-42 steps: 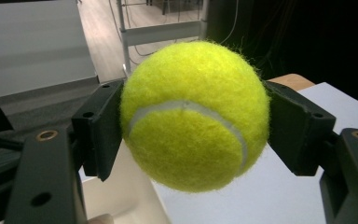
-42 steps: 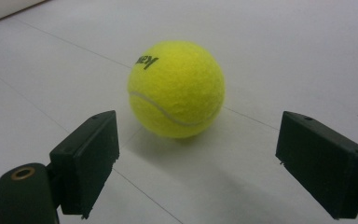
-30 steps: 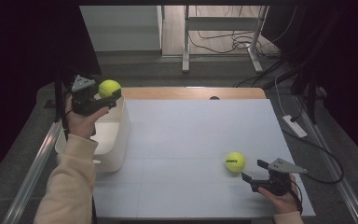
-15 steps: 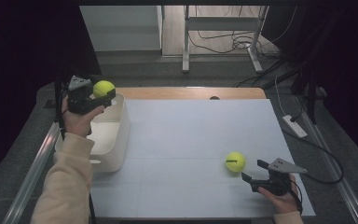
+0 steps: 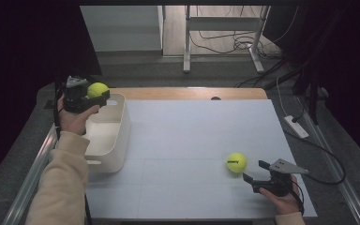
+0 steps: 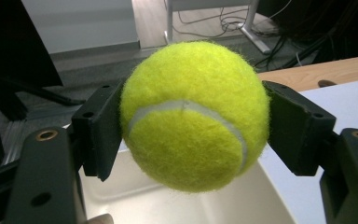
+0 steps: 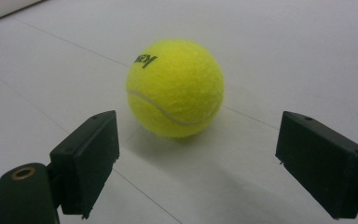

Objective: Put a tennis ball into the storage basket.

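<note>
Left gripper view: ball (image 6: 193,114) seam close-up

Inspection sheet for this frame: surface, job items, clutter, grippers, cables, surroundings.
Surface: white table sheet on a wooden top, bare apart from the job's things.
Job's things: held tennis ball above the white bin; second tennis ball resting on the sheet.
Clutter: nothing seen.
Grippers: left gripper shut on the held ball; right gripper open, jaws wide, just short of the second ball, not touching.
Cables: floor cables beyond the table; white power strip at the right.
Surroundings: dark; metal stand legs behind.
</note>
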{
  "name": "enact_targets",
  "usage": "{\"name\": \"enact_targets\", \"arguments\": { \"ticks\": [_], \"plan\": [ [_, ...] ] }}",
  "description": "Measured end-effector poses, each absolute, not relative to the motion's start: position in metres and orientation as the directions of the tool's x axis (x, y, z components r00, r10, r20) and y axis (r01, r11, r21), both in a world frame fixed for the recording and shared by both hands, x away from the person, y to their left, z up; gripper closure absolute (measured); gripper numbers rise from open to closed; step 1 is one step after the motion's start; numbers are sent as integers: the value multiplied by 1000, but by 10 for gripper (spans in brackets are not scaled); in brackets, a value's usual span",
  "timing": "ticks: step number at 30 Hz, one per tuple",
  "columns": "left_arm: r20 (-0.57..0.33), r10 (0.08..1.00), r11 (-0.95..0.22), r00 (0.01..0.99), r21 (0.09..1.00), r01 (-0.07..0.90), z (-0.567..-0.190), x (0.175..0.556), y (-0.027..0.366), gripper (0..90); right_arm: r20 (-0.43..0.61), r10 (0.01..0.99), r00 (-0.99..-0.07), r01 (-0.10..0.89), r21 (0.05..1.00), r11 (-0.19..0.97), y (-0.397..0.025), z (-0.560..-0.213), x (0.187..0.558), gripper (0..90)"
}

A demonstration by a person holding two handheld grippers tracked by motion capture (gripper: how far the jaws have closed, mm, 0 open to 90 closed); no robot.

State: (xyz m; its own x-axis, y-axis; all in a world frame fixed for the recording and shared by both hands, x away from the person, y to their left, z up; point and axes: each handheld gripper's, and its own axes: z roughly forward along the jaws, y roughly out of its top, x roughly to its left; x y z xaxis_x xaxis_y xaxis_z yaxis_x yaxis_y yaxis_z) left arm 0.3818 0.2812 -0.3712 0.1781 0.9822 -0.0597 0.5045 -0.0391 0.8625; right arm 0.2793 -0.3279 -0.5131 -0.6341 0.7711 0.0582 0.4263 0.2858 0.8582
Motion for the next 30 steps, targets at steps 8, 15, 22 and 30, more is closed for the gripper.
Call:
{"name": "enact_targets", "arguments": {
  "ticks": [8,15,22,30],
  "plan": [
    [-45,987,-47,154,837,545,-376,391,287,269,59,771,-634,427,858,285,-328,-513,279,132],
    [-39,990,-48,139,818,573,-378,395,290,268,59,772,-633,427,858,285,-328,-513,279,132],
    [-34,990,-53,134,801,597,-380,397,291,267,59,772,-633,428,858,285,-328,-513,279,132],
    [-35,991,-53,131,787,615,-380,397,294,265,59,771,-634,428,857,286,-328,-513,279,133]
  ]
}}
